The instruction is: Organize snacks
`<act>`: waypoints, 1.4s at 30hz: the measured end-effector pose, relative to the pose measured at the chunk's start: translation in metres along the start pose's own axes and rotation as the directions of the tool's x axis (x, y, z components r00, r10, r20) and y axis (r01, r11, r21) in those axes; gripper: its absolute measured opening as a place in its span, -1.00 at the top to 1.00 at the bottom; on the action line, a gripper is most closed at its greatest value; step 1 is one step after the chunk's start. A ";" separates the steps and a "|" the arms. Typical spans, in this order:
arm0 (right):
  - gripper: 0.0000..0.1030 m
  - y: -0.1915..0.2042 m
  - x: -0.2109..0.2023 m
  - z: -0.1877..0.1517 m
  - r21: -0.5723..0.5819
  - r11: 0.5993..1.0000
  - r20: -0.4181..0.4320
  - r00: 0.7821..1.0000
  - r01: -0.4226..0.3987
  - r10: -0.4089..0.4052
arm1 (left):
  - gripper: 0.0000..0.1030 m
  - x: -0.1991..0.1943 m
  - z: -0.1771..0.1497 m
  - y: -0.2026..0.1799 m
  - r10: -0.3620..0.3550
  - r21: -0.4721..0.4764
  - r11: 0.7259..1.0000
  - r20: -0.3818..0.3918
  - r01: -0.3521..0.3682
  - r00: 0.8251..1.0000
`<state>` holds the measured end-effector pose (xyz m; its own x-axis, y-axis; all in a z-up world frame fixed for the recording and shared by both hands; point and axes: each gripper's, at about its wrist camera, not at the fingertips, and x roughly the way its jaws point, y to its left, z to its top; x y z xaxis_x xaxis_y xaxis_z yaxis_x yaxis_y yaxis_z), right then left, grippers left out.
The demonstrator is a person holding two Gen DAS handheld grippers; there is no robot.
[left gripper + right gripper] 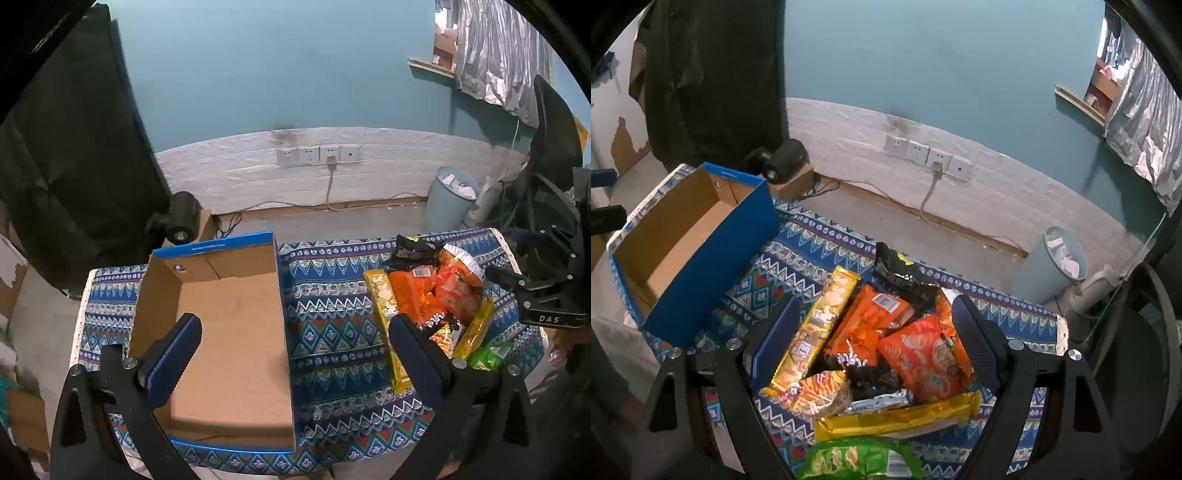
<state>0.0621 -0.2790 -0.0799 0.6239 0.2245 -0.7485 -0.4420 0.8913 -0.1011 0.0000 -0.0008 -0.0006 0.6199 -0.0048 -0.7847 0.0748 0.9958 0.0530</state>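
Note:
An empty open cardboard box (229, 332) with blue outer walls sits on the left of the patterned tablecloth (332, 295); it also shows in the right wrist view (713, 240). A pile of snack packets (882, 350) lies on the right: a long yellow biscuit pack (820, 325), orange bags (923, 358), a black bag (901, 273), a second yellow pack (897, 419) and a green packet (857, 459). My left gripper (295, 336) is open and empty, spanning the box's right wall. My right gripper (875, 325) is open and empty, above the pile.
A black clamp-like device (181, 218) sits on a small box behind the table. A grey wastebasket (450, 199) stands on the floor at the back right. A black chair (554, 177) is at the far right. Wall sockets (317, 155) with a cable are behind.

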 end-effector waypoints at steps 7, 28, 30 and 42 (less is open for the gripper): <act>-0.60 0.002 0.000 -0.001 -0.010 1.000 -0.007 1.000 0.006 -0.006 | -0.99 -0.002 -0.001 0.000 0.042 0.010 0.999 0.011 -0.042 0.999; -0.60 -0.001 0.001 -0.005 -0.012 1.000 -0.015 1.000 0.005 -0.005 | -0.99 0.000 -0.003 -0.008 0.024 0.009 1.000 0.012 -0.025 1.000; -0.60 -0.002 0.001 -0.006 -0.013 1.000 -0.016 1.000 0.005 -0.005 | -0.99 0.000 -0.003 -0.008 0.024 0.010 1.000 0.011 -0.024 1.000; -0.60 -0.002 0.000 -0.006 -0.015 1.000 -0.017 1.000 0.004 -0.004 | -0.99 -0.001 -0.003 -0.008 0.023 0.009 1.000 0.008 -0.023 1.000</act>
<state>0.0589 -0.2833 -0.0840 0.6150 0.2140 -0.7589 -0.4492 0.8861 -0.1141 -0.0036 -0.0082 -0.0025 0.6279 0.0173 -0.7781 0.0677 0.9947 0.0768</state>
